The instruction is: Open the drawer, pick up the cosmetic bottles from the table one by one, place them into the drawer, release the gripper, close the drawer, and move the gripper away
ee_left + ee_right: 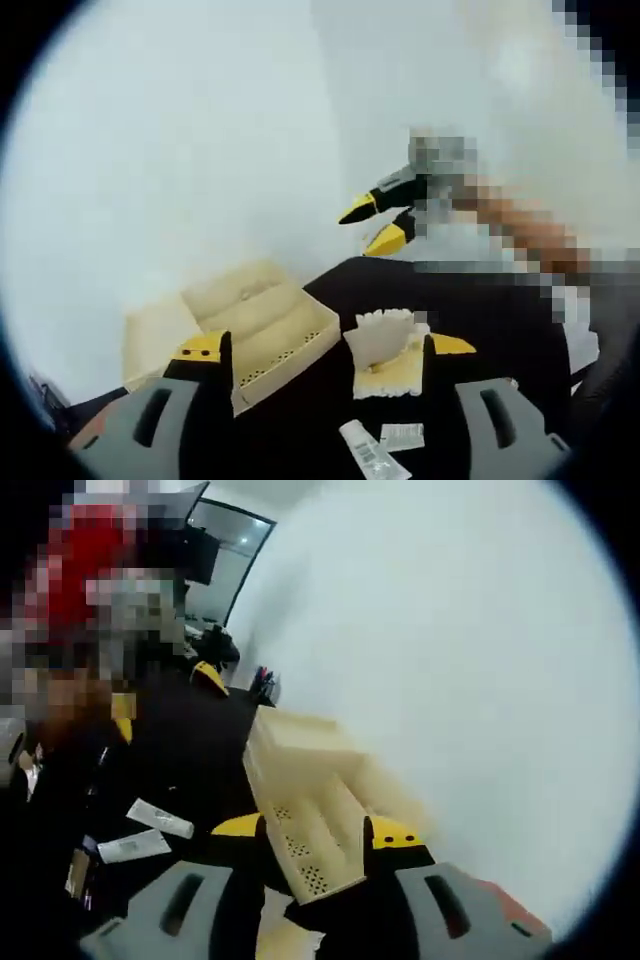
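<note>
On the black table [500, 310] sits the cream organizer [262, 335], with two tubes [385, 445] lying near its front. Left gripper [325, 365] and right gripper [318, 832] both hang wide, holding nothing. Judging the drawer not yet opened, I'd square the right jaws on the drawer front [305, 865] and pull straight. A white wall [470, 660] backs the table.
</note>
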The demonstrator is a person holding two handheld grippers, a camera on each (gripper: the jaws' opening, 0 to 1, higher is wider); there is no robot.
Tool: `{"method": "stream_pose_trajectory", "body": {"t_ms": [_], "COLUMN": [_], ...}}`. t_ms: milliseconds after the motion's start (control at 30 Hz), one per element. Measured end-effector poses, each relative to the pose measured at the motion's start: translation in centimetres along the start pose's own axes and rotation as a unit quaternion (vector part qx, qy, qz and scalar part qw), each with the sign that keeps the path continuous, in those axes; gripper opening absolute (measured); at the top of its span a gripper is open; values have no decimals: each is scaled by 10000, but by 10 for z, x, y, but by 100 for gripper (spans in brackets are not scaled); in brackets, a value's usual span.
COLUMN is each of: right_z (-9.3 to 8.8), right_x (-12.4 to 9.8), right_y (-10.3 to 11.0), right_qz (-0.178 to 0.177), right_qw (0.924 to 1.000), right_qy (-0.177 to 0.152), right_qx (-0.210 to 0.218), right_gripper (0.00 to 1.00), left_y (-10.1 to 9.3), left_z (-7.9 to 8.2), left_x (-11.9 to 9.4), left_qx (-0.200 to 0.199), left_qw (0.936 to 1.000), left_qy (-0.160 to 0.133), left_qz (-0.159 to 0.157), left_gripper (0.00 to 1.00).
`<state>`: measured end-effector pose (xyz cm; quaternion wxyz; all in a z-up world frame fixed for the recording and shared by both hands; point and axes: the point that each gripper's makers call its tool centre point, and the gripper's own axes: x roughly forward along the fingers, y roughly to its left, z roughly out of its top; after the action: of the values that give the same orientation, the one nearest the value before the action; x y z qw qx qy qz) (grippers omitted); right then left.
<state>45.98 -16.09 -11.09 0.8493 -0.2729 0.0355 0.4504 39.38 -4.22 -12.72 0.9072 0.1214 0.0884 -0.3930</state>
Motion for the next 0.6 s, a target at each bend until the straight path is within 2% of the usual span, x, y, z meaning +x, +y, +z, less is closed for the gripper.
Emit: {"method": "stream_pose_trajectory", "body": {"t_ms": [133,233,400,600], "right_z": [-14,-31,-66,-94], "right_x": [-17,-30,-38,-42], "right_y": [23,36,51,67], "right_qz": [29,-19,-112,-189], "right_qw": [9999,9999,9996,9996], "right_qy": [-94,-47,188,192], "right_qx": [-54,-103,-192,-130], "right_gripper": [35,35,34,33], "left_y": [-4,-4,-3,-7], "left_z": [5,6,2,0], "left_x": [-1,-1,2,5], "left_qx": [38,88,127,106], "left_qw": [9999,9999,9999,9999], "left_qy": [-93,-90,-33,-25], "left_qz": [-43,-8,10,-64], "left_gripper": [72,71,71,71]}}
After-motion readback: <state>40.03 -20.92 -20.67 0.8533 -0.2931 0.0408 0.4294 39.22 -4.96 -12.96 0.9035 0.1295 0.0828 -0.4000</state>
